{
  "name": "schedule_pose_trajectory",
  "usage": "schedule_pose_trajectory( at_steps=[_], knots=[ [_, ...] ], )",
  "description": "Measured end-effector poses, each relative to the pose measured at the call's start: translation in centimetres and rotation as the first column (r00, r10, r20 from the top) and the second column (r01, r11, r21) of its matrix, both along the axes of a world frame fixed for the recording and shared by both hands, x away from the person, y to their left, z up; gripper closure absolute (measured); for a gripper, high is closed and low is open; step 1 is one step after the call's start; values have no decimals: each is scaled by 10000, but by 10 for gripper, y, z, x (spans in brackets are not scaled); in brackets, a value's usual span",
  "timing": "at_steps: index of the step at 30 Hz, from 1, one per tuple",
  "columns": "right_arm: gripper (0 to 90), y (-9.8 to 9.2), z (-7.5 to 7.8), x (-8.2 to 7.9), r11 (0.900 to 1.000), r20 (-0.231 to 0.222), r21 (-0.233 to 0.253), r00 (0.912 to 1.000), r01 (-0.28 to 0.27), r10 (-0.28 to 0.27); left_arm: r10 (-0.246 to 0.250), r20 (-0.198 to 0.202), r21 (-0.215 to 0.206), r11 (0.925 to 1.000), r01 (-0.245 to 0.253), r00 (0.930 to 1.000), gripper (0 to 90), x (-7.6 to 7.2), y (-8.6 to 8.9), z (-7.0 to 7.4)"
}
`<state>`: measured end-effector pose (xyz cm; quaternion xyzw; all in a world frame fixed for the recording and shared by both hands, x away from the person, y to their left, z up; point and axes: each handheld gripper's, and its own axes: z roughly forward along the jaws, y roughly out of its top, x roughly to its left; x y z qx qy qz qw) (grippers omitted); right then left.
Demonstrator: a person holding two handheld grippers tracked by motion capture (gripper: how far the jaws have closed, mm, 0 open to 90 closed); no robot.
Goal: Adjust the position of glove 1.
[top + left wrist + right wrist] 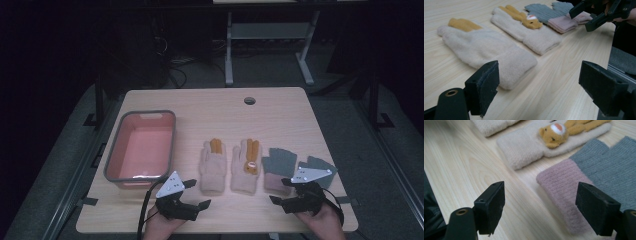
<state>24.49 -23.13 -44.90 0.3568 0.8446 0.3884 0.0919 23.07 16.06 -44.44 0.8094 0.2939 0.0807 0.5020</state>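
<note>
Four gloves lie in a row on the wooden table (260, 120). Two are cream with orange fingers: a plain one (213, 167) (486, 47) and one bearing a small bear figure (246, 167) (524, 27) (536, 141). To their right lie two grey gloves with pink cuffs, the nearer (277, 167) (599, 167) and the farther (320, 167). My left gripper (197, 193) (541, 87) is open just before the plain cream glove's cuff. My right gripper (280, 191) (541, 207) is open in front of the nearer grey glove's pink cuff. Neither holds anything.
A pink basin with a grey rim (112, 160) stands empty at the table's left, close to my left gripper. A round cable hole (249, 100) sits near the far edge. A desk frame (229, 45) stands on the floor beyond.
</note>
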Motion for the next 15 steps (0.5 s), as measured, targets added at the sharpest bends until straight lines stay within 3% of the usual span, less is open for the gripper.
schedule_pose_trajectory(
  at_steps=[9, 15],
  knots=[
    [223, 1, 3, -3, 10000, 132, 14, 9999, 10, -10, -12, 23, 30, 10000, 12, 10000, 166, -2, -1, -1],
    [216, 8, 6, -2, 9992, 198, -245, 9993, -303, 308, -82, -30, 78, 9999, 83, 10000, 167, -3, 1, -1]
  ],
)
